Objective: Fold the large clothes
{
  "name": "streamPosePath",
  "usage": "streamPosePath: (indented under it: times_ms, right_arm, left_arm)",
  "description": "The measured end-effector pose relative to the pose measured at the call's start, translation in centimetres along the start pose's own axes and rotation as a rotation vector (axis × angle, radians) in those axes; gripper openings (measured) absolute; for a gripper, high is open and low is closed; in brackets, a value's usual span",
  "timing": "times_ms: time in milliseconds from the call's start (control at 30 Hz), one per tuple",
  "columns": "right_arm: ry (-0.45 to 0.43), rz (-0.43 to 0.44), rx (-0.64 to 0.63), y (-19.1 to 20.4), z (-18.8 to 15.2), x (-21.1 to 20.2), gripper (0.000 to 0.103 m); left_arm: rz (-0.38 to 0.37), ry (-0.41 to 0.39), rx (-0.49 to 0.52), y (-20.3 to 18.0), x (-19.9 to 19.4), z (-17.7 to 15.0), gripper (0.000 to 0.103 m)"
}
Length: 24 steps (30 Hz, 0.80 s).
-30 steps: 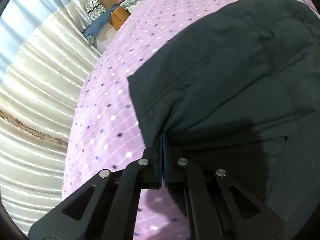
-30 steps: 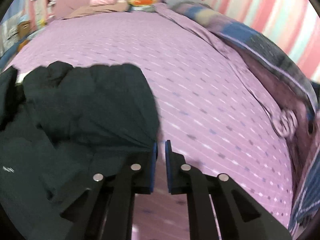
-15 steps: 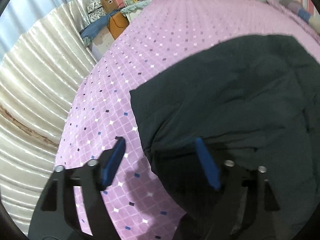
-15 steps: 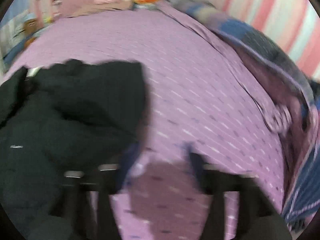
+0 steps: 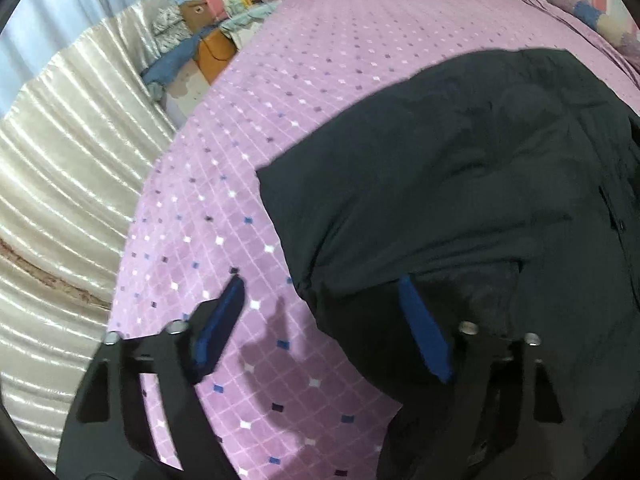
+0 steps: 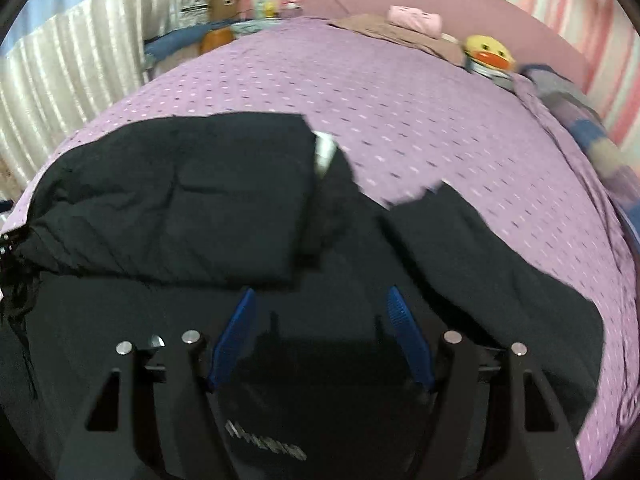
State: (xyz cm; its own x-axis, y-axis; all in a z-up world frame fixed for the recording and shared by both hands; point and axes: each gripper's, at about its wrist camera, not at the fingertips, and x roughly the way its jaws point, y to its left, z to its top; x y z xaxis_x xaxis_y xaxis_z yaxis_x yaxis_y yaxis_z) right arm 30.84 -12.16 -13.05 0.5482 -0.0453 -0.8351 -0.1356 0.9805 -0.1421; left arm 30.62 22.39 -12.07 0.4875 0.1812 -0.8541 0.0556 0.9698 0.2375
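Observation:
A large black jacket [image 5: 460,184] lies spread on the purple patterned bedspread [image 5: 320,60]. In the left wrist view my left gripper [image 5: 320,292] is open and empty, its blue pads straddling the jacket's near left edge just above it. In the right wrist view the jacket [image 6: 180,200] has both sides folded in over its middle, with a white label [image 6: 324,152] showing at the collar. My right gripper [image 6: 320,300] is open and empty above the jacket's middle, near a grey logo [image 6: 264,444].
Cream curtains [image 5: 60,160] hang along the bed's left side. A bedside cabinet with boxes and blue cloth [image 5: 208,44] stands at the far left. A yellow duck toy [image 6: 488,54], a pink item [image 6: 416,20] and a blue-grey quilt [image 6: 588,128] lie at the bed's head and right side.
Both grippers have opened and let go of the jacket edges they pinched. The right gripper has swung left, from the bed's right side to over the jacket's middle.

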Motion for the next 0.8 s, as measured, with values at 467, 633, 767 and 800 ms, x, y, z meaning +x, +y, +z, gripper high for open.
streamPosePath:
  times_ms: [467, 633, 767, 800]
  right_arm:
    - [-0.031, 0.034, 0.035, 0.3, 1.1, -0.2, 0.011]
    - [-0.049, -0.057, 0.067, -2.2, -3.0, -5.5, 0.01]
    - [0.03, -0.08, 0.158, -6.0, -8.0, -6.9, 0.01]
    - [0.049, -0.084, 0.163, -6.5, -8.9, -6.8, 0.01]
  left_arm:
    - [-0.067, 0.02, -0.042, 0.9, 1.2, -1.0, 0.066]
    - [-0.088, -0.014, -0.035, 1.3, -1.5, -1.9, 0.081]
    - [-0.117, -0.031, 0.013, -0.5, -2.8, -1.8, 0.084]
    - [-0.12, -0.034, 0.029, -1.1, -3.0, -1.8, 0.083]
